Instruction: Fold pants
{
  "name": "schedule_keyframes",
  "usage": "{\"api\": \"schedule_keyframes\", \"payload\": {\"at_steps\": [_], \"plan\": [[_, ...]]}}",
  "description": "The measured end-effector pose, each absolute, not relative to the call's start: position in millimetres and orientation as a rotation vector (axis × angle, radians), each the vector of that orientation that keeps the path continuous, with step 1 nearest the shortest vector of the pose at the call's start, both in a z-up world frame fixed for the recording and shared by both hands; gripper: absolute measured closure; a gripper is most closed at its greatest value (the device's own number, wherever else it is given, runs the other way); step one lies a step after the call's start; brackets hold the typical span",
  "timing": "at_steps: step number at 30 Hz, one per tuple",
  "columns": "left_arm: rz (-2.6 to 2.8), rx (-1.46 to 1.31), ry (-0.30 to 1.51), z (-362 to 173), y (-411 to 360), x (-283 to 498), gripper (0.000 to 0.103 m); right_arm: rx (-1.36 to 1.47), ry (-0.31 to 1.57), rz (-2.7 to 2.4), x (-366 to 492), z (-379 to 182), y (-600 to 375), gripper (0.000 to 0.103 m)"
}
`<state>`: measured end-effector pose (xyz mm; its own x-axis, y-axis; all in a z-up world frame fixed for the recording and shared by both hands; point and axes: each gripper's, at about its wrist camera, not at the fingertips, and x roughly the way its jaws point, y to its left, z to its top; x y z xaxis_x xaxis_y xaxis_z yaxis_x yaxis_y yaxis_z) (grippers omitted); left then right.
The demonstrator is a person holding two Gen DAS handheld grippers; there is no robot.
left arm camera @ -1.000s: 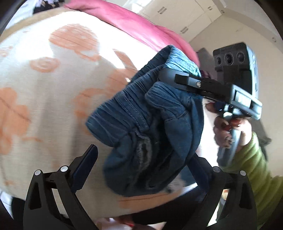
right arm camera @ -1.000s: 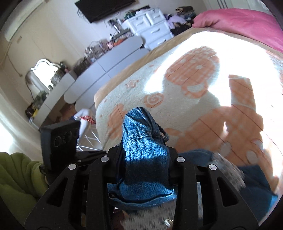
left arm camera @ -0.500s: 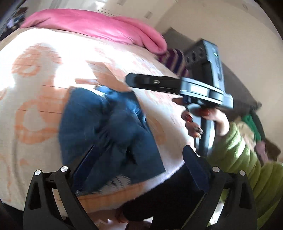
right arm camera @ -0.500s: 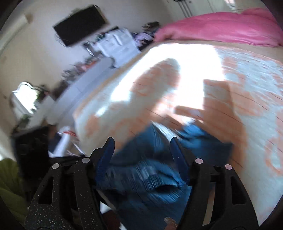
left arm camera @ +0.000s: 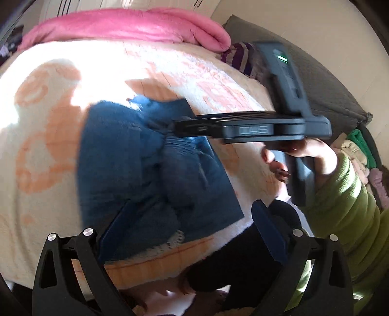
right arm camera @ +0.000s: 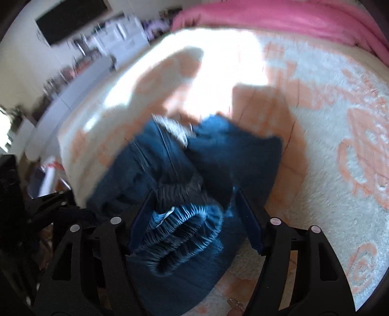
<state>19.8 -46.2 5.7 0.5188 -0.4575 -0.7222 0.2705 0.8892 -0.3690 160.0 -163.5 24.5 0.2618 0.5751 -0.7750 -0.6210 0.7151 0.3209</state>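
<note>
Pants [left arm camera: 155, 170] lie bunched on the blanket [left arm camera: 48, 136], near its front edge, dark blue denim in a rough folded heap. In the right wrist view the pants [right arm camera: 194, 170] show a gathered elastic waistband [right arm camera: 187, 228] closest to the cam, curled into a loop, with a pale lining patch further back.

My left gripper [left arm camera: 189, 226] is spread wide: 1 finger [left arm camera: 116, 231] sits over the near corner of the denim, the other [left arm camera: 267, 231] hangs off the bed edge over dark fabric. Nothing pinched btwn them. Can't tell if the left finger touches the cloth or just floats above it.

My right gripper [right arm camera: 197, 218] is part open, and the waistband sits btwn the 2 blue pads [right arm camera: 143, 218]. Pads flank it on both sides w/ a gap visible, so not clamped. From the left cam the right gripper [left arm camera: 180, 126] reaches in sideways from the right, tips at the middle of the heap, w/ my hand [left arm camera: 304, 158] on its handle and a green sleeve [left arm camera: 345, 206] behind.

Pink duvet [left arm camera: 126, 24] runs along the far end of the bed. Striped purple cloth [left arm camera: 238, 56] sits by its right end. TV [right arm camera: 70, 19] and drawers [right arm camera: 121, 31] are on the far wall, blurred.
</note>
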Motion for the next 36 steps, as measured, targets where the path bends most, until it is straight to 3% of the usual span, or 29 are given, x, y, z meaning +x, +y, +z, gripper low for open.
{"api": "schedule_keyframes", "payload": {"at_steps": [3, 9, 23, 25, 29, 30, 31, 32, 35, 36], "plan": [[-0.381, -0.190, 0.899, 24, -37, 27, 0.005, -0.020, 0.924, 0.787, 149, 46, -187, 0.028], [-0.292, -0.161, 0.876, 35, -19, 48, 0.005, -0.029, 0.751, 0.773, 103, 79, -220, 0.019], [-0.249, -0.126, 0.952, 9, -9, 98, 0.004, -0.319, 0.674, 1.003, -1, 68, -153, 0.017], [-0.244, -0.132, 0.961, 6, -5, 108, 0.004, -0.378, 0.674, 1.030, -6, 63, -136, 0.022], [-0.289, -0.193, 0.980, -2, 5, 121, 0.007, -0.503, 0.645, 1.061, -10, 53, -103, 0.042], [-0.297, -0.200, 0.987, -4, 6, 123, 0.017, -0.539, 0.641, 1.068, -10, 50, -95, 0.049], [-0.302, -0.205, 0.997, -6, 6, 125, 0.042, -0.563, 0.635, 1.074, -8, 47, -90, 0.050], [-0.305, -0.205, 1.004, -8, 6, 126, 0.049, -0.591, 0.626, 1.065, -7, 44, -85, 0.053], [-0.309, -0.193, 1.012, -14, 5, 128, 0.050, -0.691, 0.610, 1.037, 0, 32, -69, 0.062], [-0.305, -0.194, 1.015, -16, 5, 129, 0.050, -0.726, 0.621, 1.023, 5, 23, -64, 0.075]]}}
